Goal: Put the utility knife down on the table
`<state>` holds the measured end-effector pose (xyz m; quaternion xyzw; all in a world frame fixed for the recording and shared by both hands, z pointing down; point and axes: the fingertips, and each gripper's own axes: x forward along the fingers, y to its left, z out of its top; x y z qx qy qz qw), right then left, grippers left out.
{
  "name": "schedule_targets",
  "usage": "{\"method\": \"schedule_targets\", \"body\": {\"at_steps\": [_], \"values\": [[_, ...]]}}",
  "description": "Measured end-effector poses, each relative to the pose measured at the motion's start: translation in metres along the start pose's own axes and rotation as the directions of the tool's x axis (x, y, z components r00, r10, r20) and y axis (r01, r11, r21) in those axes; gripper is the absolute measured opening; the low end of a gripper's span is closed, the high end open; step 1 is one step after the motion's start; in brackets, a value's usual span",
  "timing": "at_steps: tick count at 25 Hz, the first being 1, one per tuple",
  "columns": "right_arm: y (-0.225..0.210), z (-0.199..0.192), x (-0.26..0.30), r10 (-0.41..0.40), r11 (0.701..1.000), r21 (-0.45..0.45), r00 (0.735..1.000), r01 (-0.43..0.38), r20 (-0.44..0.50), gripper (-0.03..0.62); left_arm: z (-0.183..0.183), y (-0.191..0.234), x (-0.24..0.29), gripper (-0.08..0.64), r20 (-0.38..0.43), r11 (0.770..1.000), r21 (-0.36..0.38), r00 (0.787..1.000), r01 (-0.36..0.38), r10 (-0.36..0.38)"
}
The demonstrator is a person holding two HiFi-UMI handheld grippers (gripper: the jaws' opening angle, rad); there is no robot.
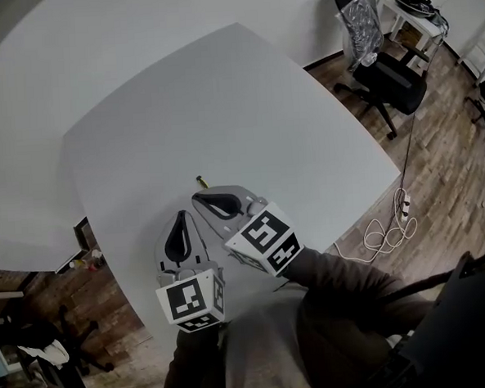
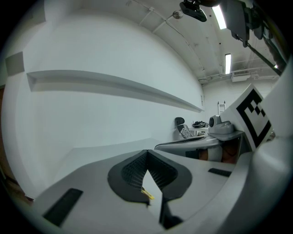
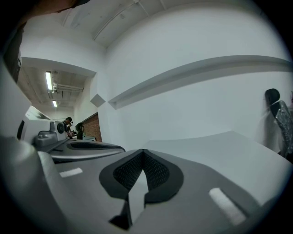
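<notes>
1. The left gripper (image 1: 182,217) has its ribbed black pads (image 2: 130,171) meeting at the tips, gripping nothing. A yellow sliver (image 2: 147,194) shows through the slit below them.
2. One utility knife (image 1: 201,182) lies on the smooth white table (image 1: 220,100), just beyond the right gripper's (image 1: 198,197) tips. Only its short yellow end shows, its long axis slanting away toward the far left.
3. The right gripper, the second of two, has its pads closed tip to tip and empty.
4. One black office chair (image 1: 382,66) stands at far right.
</notes>
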<state>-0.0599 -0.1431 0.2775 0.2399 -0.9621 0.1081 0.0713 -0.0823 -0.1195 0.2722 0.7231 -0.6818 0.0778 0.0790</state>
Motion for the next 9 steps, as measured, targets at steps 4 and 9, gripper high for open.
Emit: {"method": "schedule_targets", "body": {"at_steps": [4, 9], "values": [[-0.0026, -0.0009, 0.0046, 0.000, 1.000, 0.002, 1.000, 0.000, -0.006, 0.002, -0.0011, 0.0029, 0.0036, 0.002, -0.003, 1.000, -0.002, 1.000, 0.001, -0.001], [-0.0047, -0.0024, 0.0060, -0.008, 1.000, 0.003, 1.000, 0.008, -0.007, 0.002, -0.0025, 0.0055, 0.0052, 0.002, -0.004, 1.000, -0.001, 1.000, 0.005, -0.005]]}}
